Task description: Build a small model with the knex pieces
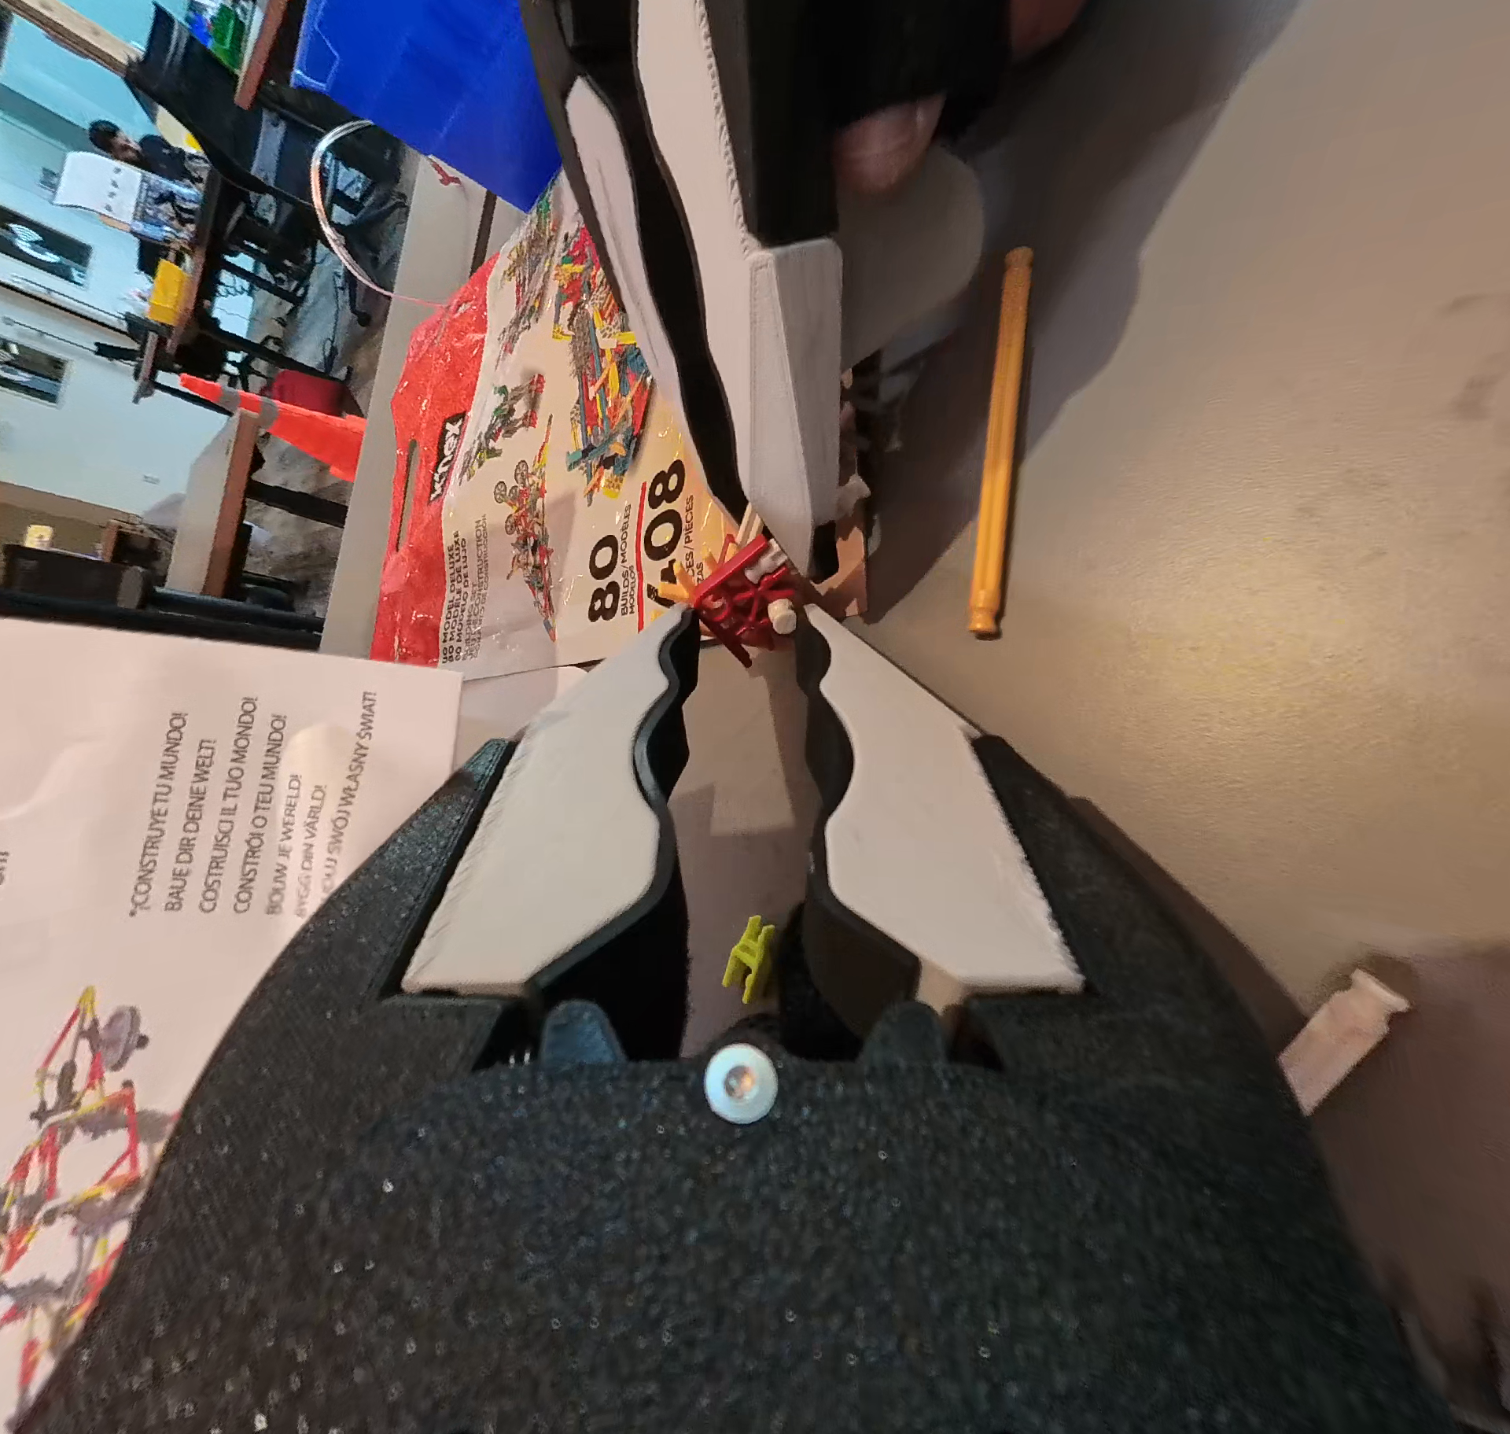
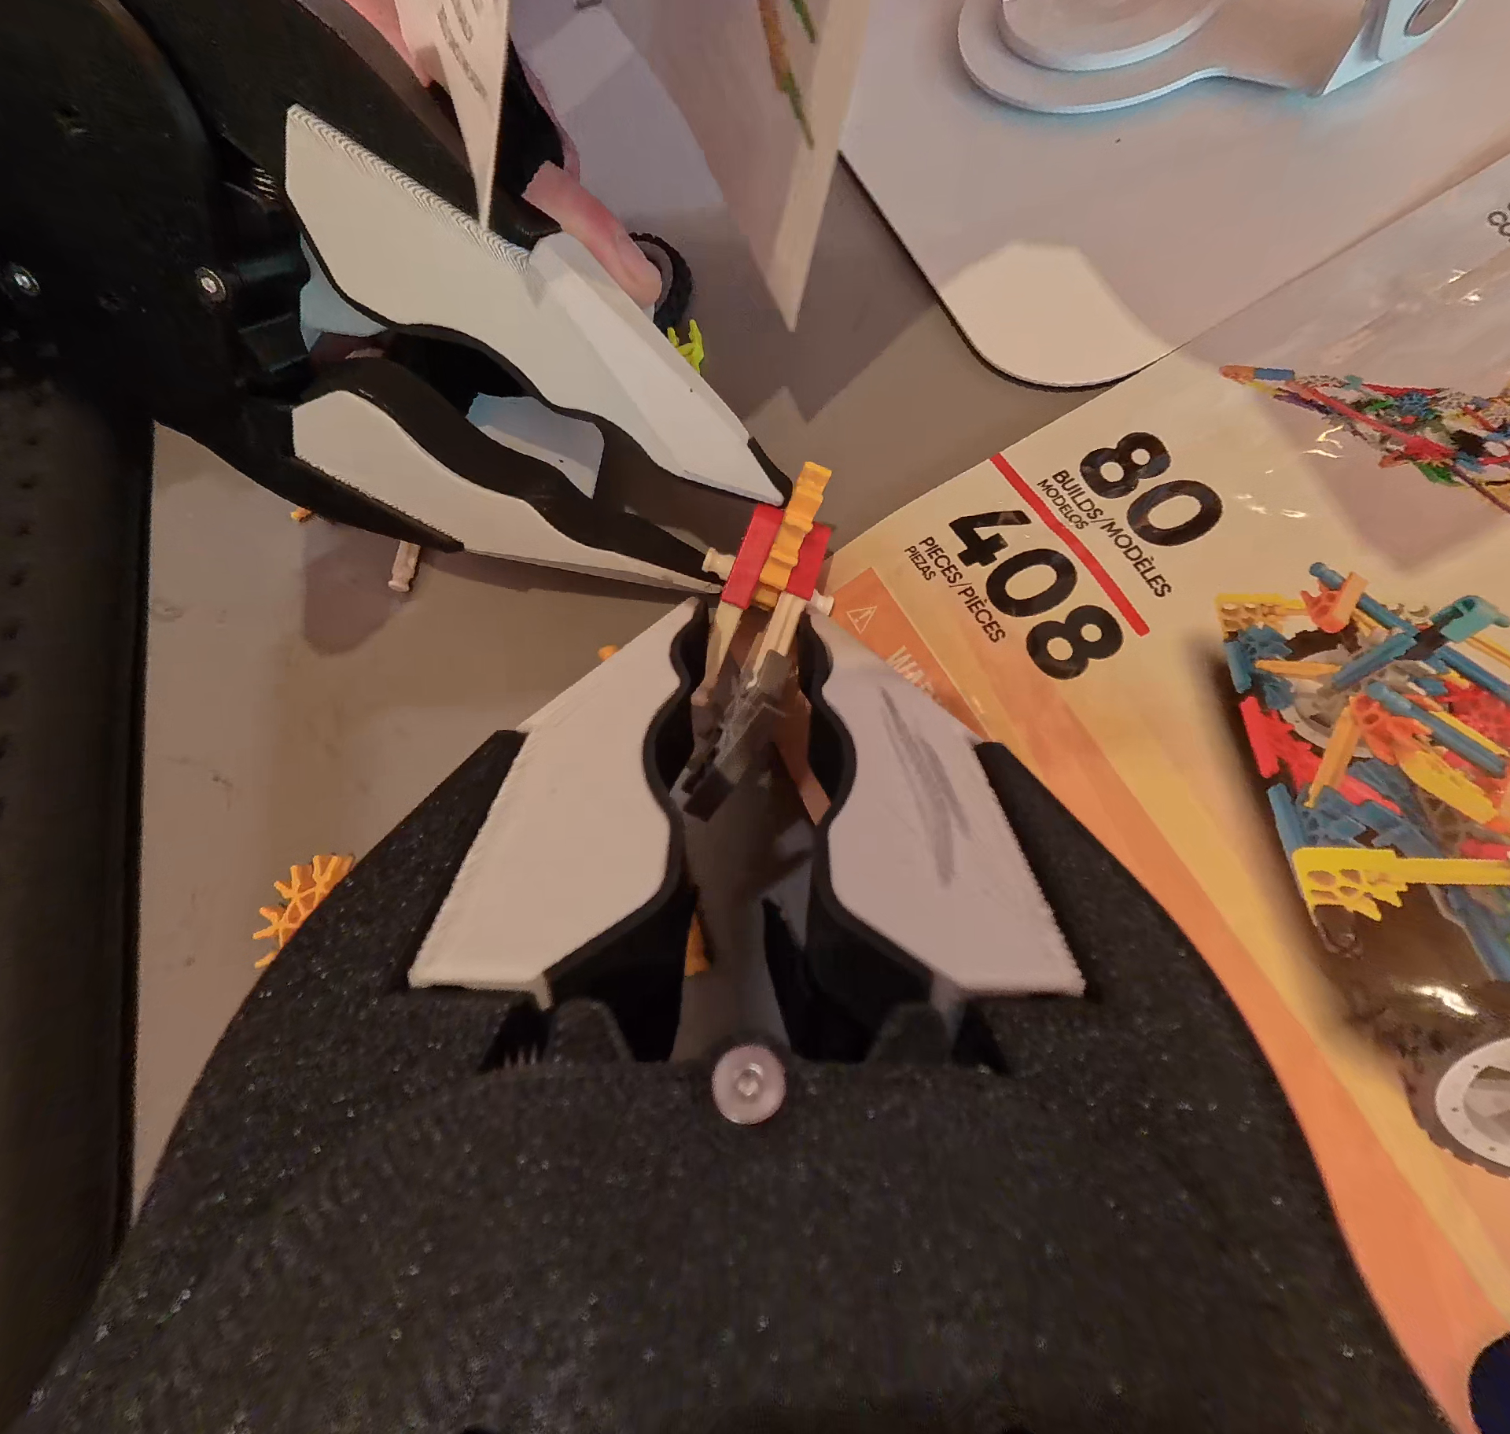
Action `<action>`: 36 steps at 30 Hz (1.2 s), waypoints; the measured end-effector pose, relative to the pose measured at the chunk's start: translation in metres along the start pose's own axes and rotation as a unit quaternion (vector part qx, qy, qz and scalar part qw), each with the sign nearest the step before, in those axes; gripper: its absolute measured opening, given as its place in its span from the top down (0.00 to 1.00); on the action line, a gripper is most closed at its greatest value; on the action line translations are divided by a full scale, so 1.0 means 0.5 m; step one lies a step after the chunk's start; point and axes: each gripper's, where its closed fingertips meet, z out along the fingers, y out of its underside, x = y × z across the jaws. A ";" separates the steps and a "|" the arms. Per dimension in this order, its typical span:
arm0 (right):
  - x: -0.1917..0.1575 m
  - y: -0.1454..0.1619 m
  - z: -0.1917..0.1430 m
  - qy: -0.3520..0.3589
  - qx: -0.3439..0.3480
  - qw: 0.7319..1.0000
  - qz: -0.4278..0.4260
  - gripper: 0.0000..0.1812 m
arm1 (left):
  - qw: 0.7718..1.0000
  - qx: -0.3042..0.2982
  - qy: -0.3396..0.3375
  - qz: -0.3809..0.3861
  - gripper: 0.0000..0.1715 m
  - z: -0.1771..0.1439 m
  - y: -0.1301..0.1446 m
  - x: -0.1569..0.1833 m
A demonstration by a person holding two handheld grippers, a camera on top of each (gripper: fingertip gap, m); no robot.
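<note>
Both grippers meet on one small toy assembly above the bench (image 2: pixel 245 700). The right gripper (image 2: pixel 756 635) is clenched on the white rods and the grey connector (image 2: pixel 735 733) at the lower part of the assembly, so it seems to serve as the steady holder. The left gripper (image 2: pixel 748 545) reaches in from the side, and its tips are closed on the red connector (image 2: pixel 756 557) with the yellow connector (image 2: pixel 801 528) in the middle. A tan rod (image 1: pixel 1001 447) lies apart on the bench, and the printed bag (image 2: pixel 1226 659) of the building set lies just beside the work.
</note>
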 end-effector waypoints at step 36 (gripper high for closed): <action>0.005 -0.008 -0.005 0.019 0.008 1.000 0.014 0.90 | 0.999 0.002 -0.006 -0.033 0.87 0.006 0.015 -0.003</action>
